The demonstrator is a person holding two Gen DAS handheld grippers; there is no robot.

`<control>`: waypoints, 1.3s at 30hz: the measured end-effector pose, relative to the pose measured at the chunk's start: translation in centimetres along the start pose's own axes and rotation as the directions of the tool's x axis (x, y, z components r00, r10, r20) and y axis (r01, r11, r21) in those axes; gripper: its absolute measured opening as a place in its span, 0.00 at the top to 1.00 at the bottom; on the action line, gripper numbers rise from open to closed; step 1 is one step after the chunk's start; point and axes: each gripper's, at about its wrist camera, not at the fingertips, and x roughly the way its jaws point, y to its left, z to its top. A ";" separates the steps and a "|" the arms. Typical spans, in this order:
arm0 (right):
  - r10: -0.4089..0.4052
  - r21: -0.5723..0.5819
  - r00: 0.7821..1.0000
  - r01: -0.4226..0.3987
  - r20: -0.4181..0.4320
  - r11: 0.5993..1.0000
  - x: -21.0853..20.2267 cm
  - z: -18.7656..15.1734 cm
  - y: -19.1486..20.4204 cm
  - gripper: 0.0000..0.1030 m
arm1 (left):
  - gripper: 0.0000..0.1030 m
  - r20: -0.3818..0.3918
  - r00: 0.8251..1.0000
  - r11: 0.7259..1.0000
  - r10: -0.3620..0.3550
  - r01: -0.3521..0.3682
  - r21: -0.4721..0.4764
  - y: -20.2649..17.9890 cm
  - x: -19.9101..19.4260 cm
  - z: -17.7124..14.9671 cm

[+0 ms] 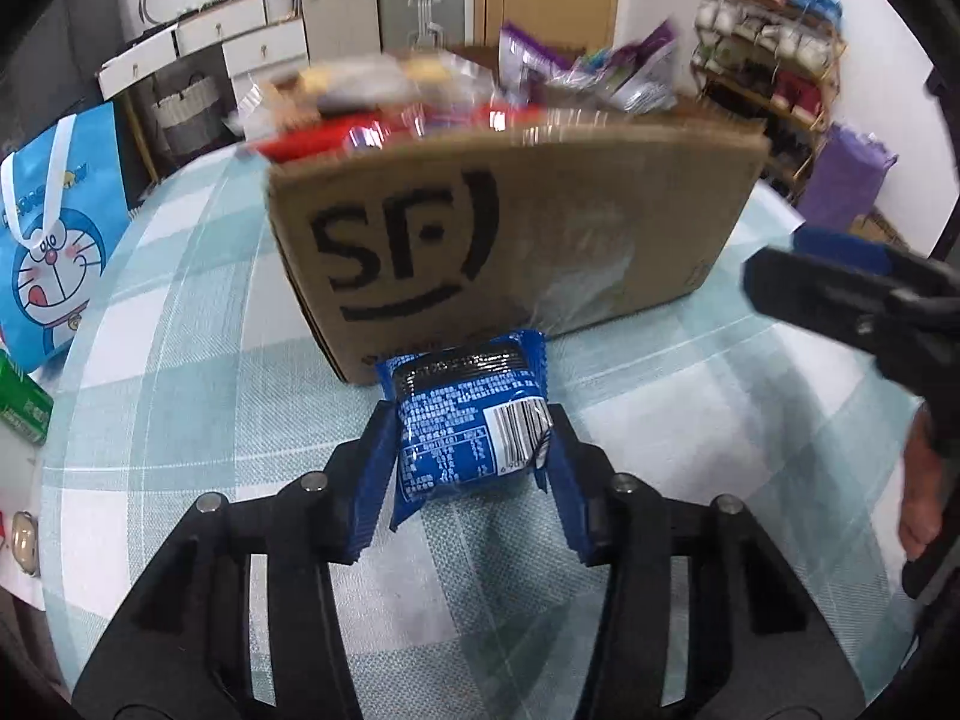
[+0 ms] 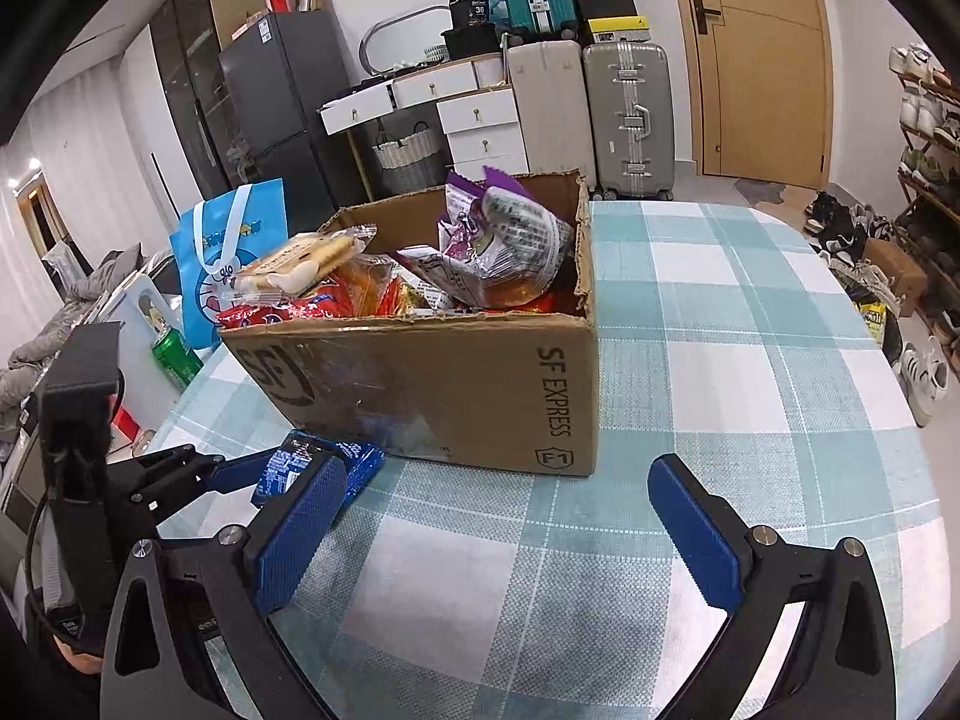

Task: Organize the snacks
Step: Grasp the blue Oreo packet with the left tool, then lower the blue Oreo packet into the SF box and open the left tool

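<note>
A blue snack packet (image 1: 465,438) with a barcode sits between the blue pads of my left gripper (image 1: 471,414), which is shut on it just above the checked tablecloth. Right behind it stands an open cardboard box (image 1: 540,228) marked SF, heaped with several snack bags. In the right wrist view the same box (image 2: 456,384) is ahead and slightly left. The left gripper (image 2: 282,468) holds the packet (image 2: 363,459) at the box's near left corner. My right gripper (image 2: 495,474) stands wide open over the cloth with nothing between its fingers. One of its fingers (image 1: 840,252) shows at the right in the left wrist view.
The table (image 2: 750,360) has a teal and white checked cloth. A blue cartoon bag (image 2: 234,252) and a green can (image 2: 175,354) stand left of the box. Suitcases (image 2: 624,120), drawers and a shoe rack (image 1: 774,60) line the room behind.
</note>
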 end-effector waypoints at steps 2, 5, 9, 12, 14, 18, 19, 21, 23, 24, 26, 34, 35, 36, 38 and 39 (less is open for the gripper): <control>0.005 0.000 1.000 -0.005 0.007 1.000 -0.2 0.1 0.0 0.01 | 0.57 0.032 0.999 1.000 -0.002 0.002 -0.004 0.2 -1.0 0.1; 0.009 0.000 0.999 -0.009 0.032 1.000 -0.9 0.5 0.1 0.01 | 0.57 0.091 0.996 0.999 -0.024 0.026 -0.019 0.6 -3.1 0.3; 0.025 0.004 0.998 -0.025 0.063 1.000 -1.7 1.2 0.3 0.01 | 0.57 0.153 0.987 0.998 -0.040 0.046 -0.037 1.0 -5.6 0.7; 0.029 -0.002 0.996 -0.028 0.086 1.000 -2.2 1.8 0.7 0.01 | 0.57 0.194 0.980 0.998 -0.043 0.051 -0.040 1.1 -7.8 1.8; 0.031 -0.006 0.994 -0.030 0.102 1.000 -2.5 2.1 0.9 0.01 | 0.57 0.206 0.978 0.998 -0.038 0.048 -0.042 1.2 -8.4 2.7; 0.046 -0.014 0.990 -0.044 0.130 0.999 -3.2 3.0 1.5 0.01 | 0.57 0.224 0.974 0.998 -0.033 0.045 -0.049 1.0 -9.1 5.0; 0.046 -0.017 0.990 -0.044 0.135 0.999 -3.3 3.2 1.6 0.01 | 0.57 0.222 0.974 0.998 -0.033 0.045 -0.051 1.4 -8.9 5.7; 0.039 -0.017 0.988 -0.037 0.148 0.999 -3.5 3.7 1.7 0.09 | 0.57 0.224 0.974 0.997 -0.040 0.053 -0.052 1.4 -8.9 6.9; 0.045 -0.020 0.989 -0.043 0.139 0.999 -3.2 4.2 1.7 0.41 | 0.57 0.218 0.975 0.997 -0.038 0.050 -0.052 1.1 -7.9 8.2; 0.033 -0.018 0.992 -0.031 0.124 0.999 -2.7 4.5 1.7 0.44 | 0.57 0.213 0.976 0.997 -0.039 0.051 -0.050 0.8 -7.4 8.8; 0.042 -0.016 0.992 -0.041 0.119 0.999 -2.1 4.9 1.5 0.56 | 0.57 0.206 0.978 0.998 -0.038 0.046 -0.038 0.5 -6.3 9.5; 0.034 -0.055 0.995 -0.028 0.099 0.998 0.2 6.1 2.2 0.76 | 0.56 0.175 0.984 0.999 -0.027 0.034 -0.036 0.4 -2.5 11.2; 0.034 -0.051 0.995 -0.029 0.094 0.998 0.6 6.3 2.1 0.76 | 0.55 0.170 0.985 0.999 -0.027 0.034 -0.038 0.4 -1.9 11.3; 0.034 -0.046 0.996 -0.030 0.088 0.999 0.9 6.5 2.0 0.76 | 0.54 0.166 0.986 0.999 -0.021 0.029 -0.042 0.3 -1.5 11.5; 0.028 -0.038 0.997 -0.025 0.075 0.999 1.5 6.7 1.8 0.75 | 0.50 0.166 0.986 0.998 -0.017 0.027 -0.058 0.6 -1.1 11.5; 0.019 -0.035 0.997 -0.016 0.074 0.999 1.6 6.7 1.7 0.75 | 0.44 0.170 0.985 0.997 -0.023 0.034 -0.062 0.6 -1.2 11.5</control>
